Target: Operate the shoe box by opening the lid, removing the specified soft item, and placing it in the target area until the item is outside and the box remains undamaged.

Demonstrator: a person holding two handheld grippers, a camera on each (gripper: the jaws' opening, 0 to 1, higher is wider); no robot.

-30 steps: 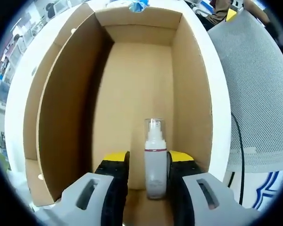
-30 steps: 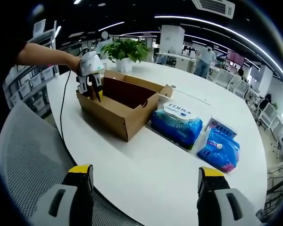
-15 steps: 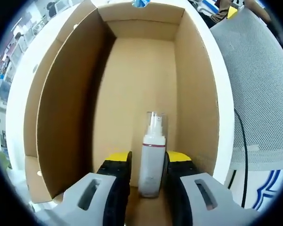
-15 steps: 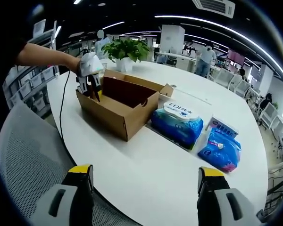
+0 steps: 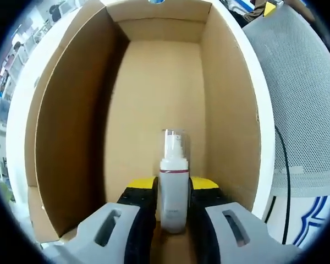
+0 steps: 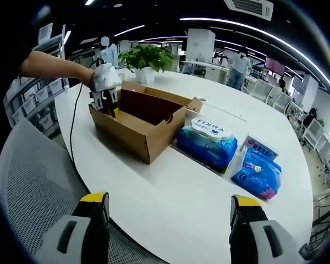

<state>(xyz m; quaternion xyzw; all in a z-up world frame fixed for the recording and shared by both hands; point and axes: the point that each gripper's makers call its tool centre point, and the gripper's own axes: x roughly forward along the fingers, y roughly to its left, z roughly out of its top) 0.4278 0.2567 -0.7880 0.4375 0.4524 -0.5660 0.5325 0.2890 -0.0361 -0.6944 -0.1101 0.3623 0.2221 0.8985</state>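
Observation:
In the left gripper view an open cardboard shoe box (image 5: 71, 110) lies lengthwise, and a white pump bottle (image 5: 173, 190) with a clear cap stands on its floor. My left gripper (image 5: 173, 206) is shut on that bottle, both yellow-tipped jaws pressed against its sides. In the right gripper view the same box (image 6: 140, 129) sits on the white round table (image 6: 209, 187), with the left gripper (image 6: 104, 88) and a person's hand dipping into its far left end. My right gripper (image 6: 168, 212) hovers open over the table's near edge, holding nothing.
Two blue wet-wipe packs (image 6: 206, 144) (image 6: 257, 171) lie right of the box. A potted plant (image 6: 147, 60) stands behind it. A grey mesh chair back (image 6: 27, 187) is at the near left, also visible as mesh (image 5: 302, 110) beside the box. People stand in the far office.
The left gripper's jaws have closed in from either side until they clamp the pump bottle. The right gripper has stayed still and open.

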